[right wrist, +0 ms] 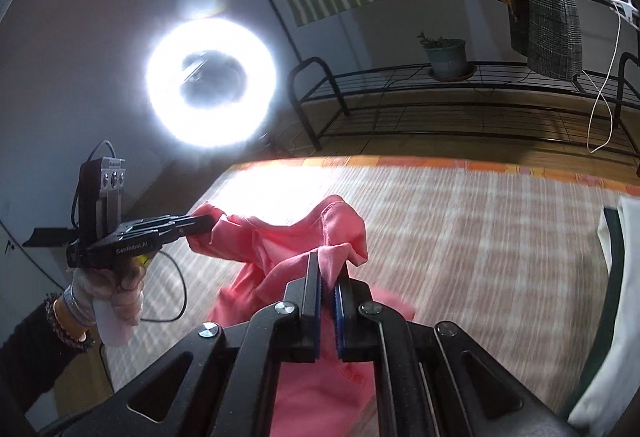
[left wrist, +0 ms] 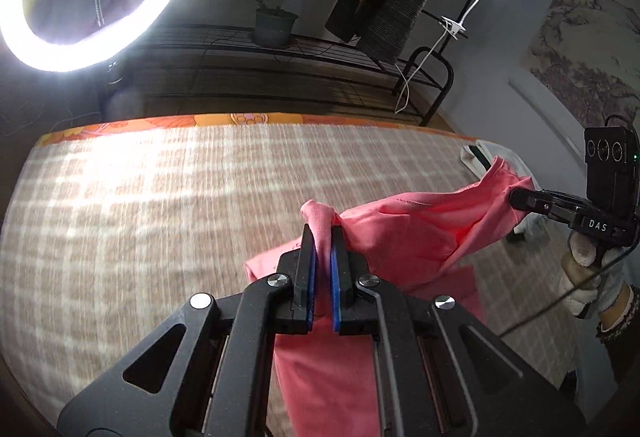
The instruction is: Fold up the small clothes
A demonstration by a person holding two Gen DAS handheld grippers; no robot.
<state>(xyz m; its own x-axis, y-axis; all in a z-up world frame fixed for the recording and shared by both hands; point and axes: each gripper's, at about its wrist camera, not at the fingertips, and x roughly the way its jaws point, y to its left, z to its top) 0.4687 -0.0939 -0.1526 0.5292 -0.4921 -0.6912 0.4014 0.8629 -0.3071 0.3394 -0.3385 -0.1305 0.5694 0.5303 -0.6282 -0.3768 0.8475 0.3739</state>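
over checked bedding (left wrist: 140, 197), each hand-held gripper, left (left wrist: 323, 233) and right (right wrist: 329, 265), pinches the pink garment (left wrist: 420, 233) strung between them.

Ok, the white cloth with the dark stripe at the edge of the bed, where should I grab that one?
Probably the near corner of the white cloth, coming from above. It lies flat on the checked bedcover, so only an edge can be pinched. First both grippers must release the pink garment.

Glowing ring light (right wrist: 208, 83), potted plant (right wrist: 446, 57) on black wire rack (right wrist: 460, 75), checked mat (left wrist: 140, 205)
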